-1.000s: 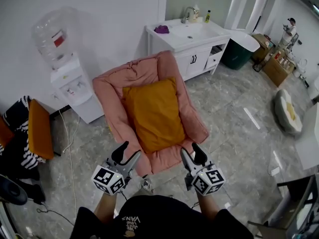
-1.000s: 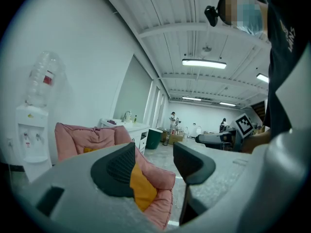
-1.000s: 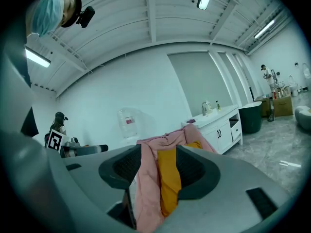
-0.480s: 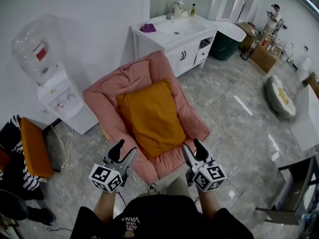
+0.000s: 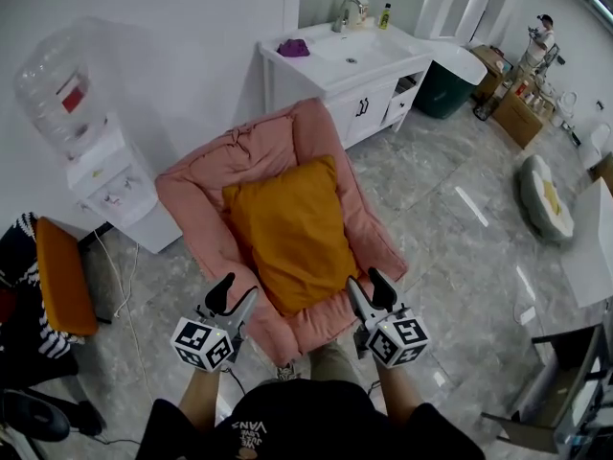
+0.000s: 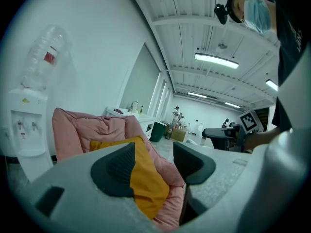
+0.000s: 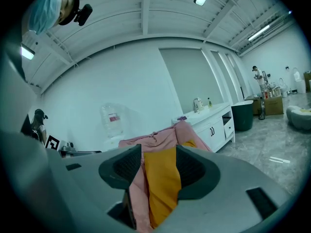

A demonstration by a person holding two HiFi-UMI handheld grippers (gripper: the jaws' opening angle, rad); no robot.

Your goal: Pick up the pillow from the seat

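Left gripper (image 5: 235,293) and right gripper (image 5: 367,287) stood wide and empty at the seat's (image 5: 196,185) near edge. You spaced them flanking the pillow (image 5: 287,228), likely for a two-sided lift.

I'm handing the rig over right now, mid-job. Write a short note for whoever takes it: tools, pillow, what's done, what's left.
Tools: the left tool is open and empty, near the front left corner of the pink seat. The right tool is open and empty, near the front right corner.
Things: the orange pillow lies on the seat, and neither tool touches it.
Done: both tools point toward the pillow.
Left: reach in, close on the pillow, lift it off the seat.
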